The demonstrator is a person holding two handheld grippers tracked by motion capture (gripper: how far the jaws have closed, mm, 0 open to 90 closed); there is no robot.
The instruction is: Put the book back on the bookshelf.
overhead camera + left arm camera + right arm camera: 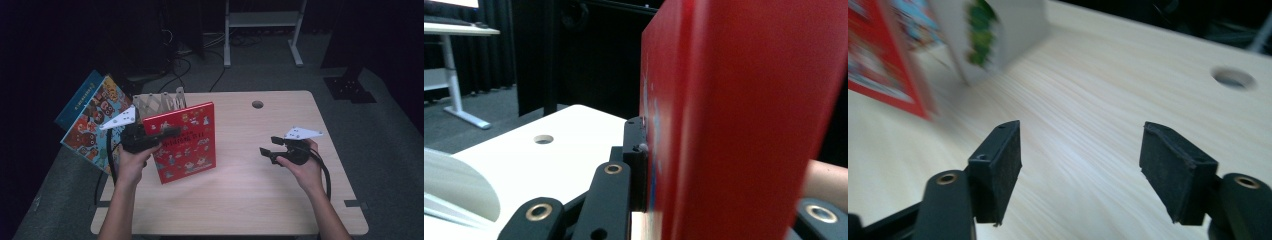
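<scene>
A red picture book (187, 142) stands upright on the pale wooden table (250, 195), left of centre. My left gripper (167, 134) is shut on its left edge near the top. In the left gripper view the red cover (744, 115) rises between the jaws, and one black finger (635, 160) presses flat against it. My right gripper (266, 148) hovers low over the table's right half, apart from the book, its jaws open and empty. In the right gripper view its pads (998, 165) stand wide over bare wood, with the red book (878, 60) blurred at far left.
A white slatted book rack (160, 102) stands behind the red book. Two colourful books (92, 120) lean at the table's left edge. A round cable hole (257, 104) sits near the far edge. A white desk frame (262, 30) stands on the floor beyond.
</scene>
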